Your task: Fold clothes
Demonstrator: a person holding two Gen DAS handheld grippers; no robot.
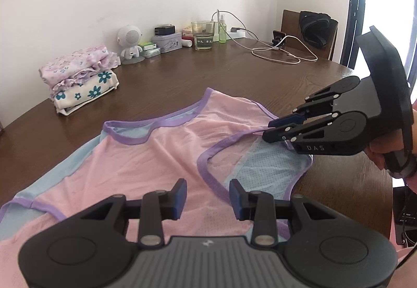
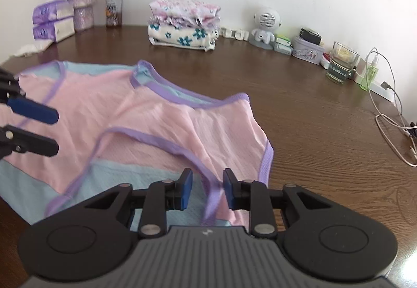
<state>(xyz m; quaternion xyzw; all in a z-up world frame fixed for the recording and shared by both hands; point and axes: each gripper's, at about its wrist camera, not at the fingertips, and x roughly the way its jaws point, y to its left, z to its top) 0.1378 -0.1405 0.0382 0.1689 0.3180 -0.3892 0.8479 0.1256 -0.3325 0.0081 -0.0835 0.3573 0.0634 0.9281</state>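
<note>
- Pink top (image 1: 161, 155) with purple edges and blue side parts lies spread flat on the brown tabletop (image 1: 247, 74), right under both grippers.
- Its long side runs from left to right across the left wrist view.
- Right gripper (image 2: 207, 190) is nearer to the work. Its fingers are a little apart, with the purple strap (image 2: 213, 196) in the gap. I cannot tell if they pinch it.
- Left gripper (image 1: 208, 199) hovers over the middle of the top, wide open and holding nothing.
- I think the strap side gets lifted and folded over toward the left gripper.
- "DAS" is written on the side of the right gripper.
- Folded clothes (image 2: 183, 24) sit stacked by the wall.
</note>
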